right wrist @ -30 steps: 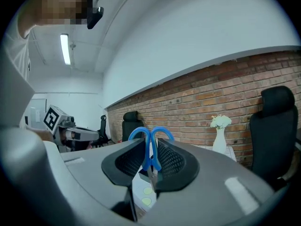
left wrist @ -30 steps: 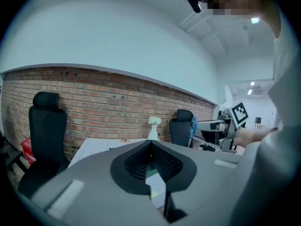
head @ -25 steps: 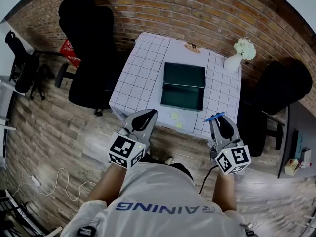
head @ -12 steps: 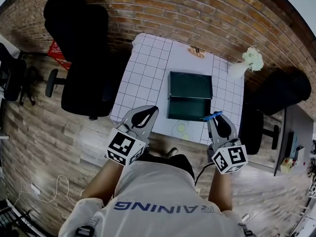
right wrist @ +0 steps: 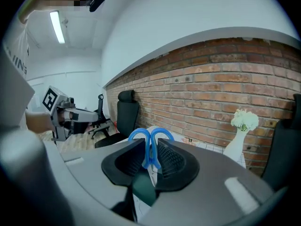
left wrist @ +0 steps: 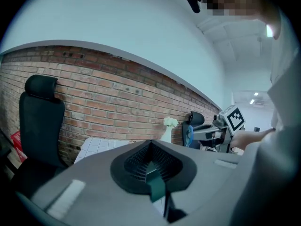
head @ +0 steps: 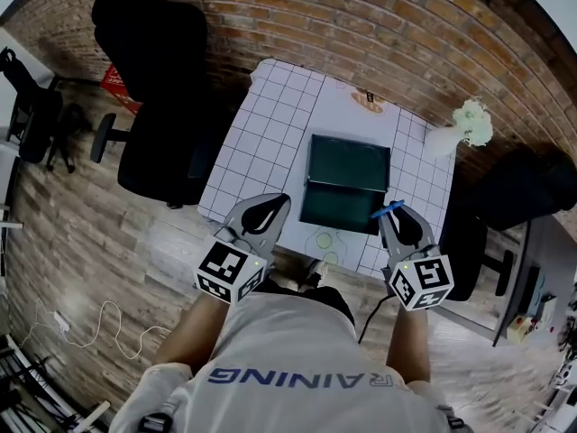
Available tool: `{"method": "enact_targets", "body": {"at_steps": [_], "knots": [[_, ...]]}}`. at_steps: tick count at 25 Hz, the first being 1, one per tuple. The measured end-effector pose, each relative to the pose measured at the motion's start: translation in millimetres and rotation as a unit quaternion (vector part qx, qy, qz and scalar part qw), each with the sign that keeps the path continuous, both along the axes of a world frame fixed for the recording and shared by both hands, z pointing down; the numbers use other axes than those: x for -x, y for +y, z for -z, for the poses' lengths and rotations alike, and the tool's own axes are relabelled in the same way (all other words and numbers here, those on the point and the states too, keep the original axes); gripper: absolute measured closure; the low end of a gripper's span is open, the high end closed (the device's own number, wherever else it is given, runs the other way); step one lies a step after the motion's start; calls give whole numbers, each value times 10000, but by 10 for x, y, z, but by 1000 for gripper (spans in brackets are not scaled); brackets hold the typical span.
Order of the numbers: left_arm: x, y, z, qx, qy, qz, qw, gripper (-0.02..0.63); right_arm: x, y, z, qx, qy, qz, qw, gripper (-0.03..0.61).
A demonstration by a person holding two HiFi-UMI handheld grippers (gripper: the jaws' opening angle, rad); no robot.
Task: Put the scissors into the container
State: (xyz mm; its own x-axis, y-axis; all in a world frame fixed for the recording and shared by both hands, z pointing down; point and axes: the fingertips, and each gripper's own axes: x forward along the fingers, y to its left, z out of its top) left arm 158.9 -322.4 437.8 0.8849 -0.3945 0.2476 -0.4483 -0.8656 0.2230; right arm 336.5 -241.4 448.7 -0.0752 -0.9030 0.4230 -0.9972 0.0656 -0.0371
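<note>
Blue-handled scissors (head: 389,210) are pinched in my right gripper (head: 394,213), over the table's near right edge. In the right gripper view their two blue loops (right wrist: 151,136) stick up between the ribbed pads. The container (head: 347,183), a dark green open box, sits in the middle of the white gridded table (head: 261,124), just beyond and left of the right gripper. My left gripper (head: 278,202) hangs over the near left edge, jaws together, nothing in them; its own view shows the closed tips (left wrist: 150,147). Each gripper sees the other: the right gripper (left wrist: 207,132), the left gripper (right wrist: 70,115).
A white vase of flowers (head: 464,129) stands at the table's far right corner. A black office chair (head: 158,106) is left of the table, another (head: 523,188) to its right. A brick wall runs behind. A small orange item (head: 368,100) lies at the far edge.
The head view has shifted, so the table and container sit a little lower and further right in frame. Both grippers keep their pose, and the scissors stay in the right one.
</note>
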Motion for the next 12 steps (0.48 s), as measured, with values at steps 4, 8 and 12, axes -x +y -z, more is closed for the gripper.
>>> {"method": "enact_targets", "body": {"at_steps": [4,8,12], "knots": [[-10,38,-52,60,-86,222,9997,612,-19,-93,-280,550,327,399,9972,477],[39,55,-108,129,-123,483,9987,612,58,-210,-546,1023,979,845,9863,479],[143,52,-156,177,-145,735,9970,612,226,-316,-833,1488,1744,1372,9637,479]]}}
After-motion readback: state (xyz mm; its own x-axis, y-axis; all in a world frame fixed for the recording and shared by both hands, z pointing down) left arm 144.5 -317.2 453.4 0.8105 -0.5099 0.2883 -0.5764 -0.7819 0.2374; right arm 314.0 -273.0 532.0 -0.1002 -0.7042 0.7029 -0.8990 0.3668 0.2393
